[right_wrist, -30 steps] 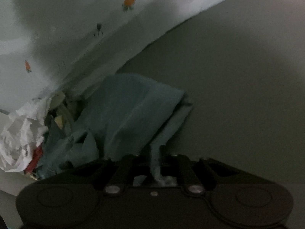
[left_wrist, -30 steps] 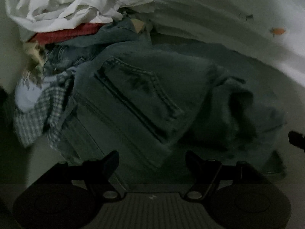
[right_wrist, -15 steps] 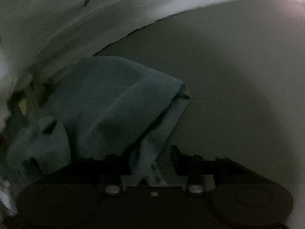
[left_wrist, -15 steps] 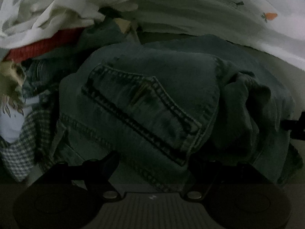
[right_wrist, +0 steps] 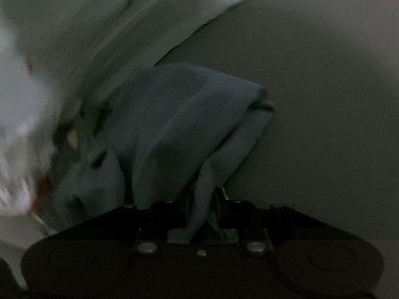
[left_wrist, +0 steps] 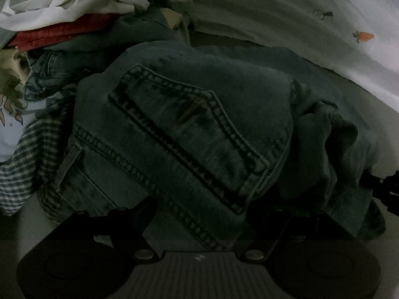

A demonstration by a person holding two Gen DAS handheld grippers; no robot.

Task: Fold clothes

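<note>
In the left view: the jeans (left_wrist: 199, 134) fill the middle, bunched up, with a back pocket (left_wrist: 189, 134) facing up.
Surface: a pale flat surface (right_wrist: 324, 99) lies under the jeans. I cannot tell if it is a bed or a worktop.
Pile: more clothes lie just behind the jeans at the left: a white garment (left_wrist: 62, 2), a red one (left_wrist: 57, 32) and a checked shirt (left_wrist: 27, 169).
Sheet: a white cloth with a little carrot print (left_wrist: 299, 12) runs along the back.
Left tool: the left tool (left_wrist: 199, 214) has its fingers spread wide apart. The waist part of the jeans sits between them and partly over them. It has not closed on the cloth.
Right tool: the right tool (right_wrist: 199, 214) has its fingers close together, clamped on a thin bit of the jeans (right_wrist: 189, 129). The cloth rises out of the grip like a little tent. This view is blurry at the left.
Done: I think very little is done. The jeans are out in front of the pile and one end is held.
Left to do: the jeans look crumpled, not flat. I think they need to be pulled out straight, laid flat and then folded. No neat fold shows yet. The other clothes in the pile look unfolded too.
Next: I think the left tool should close on the waist, so both ends are held.
</note>
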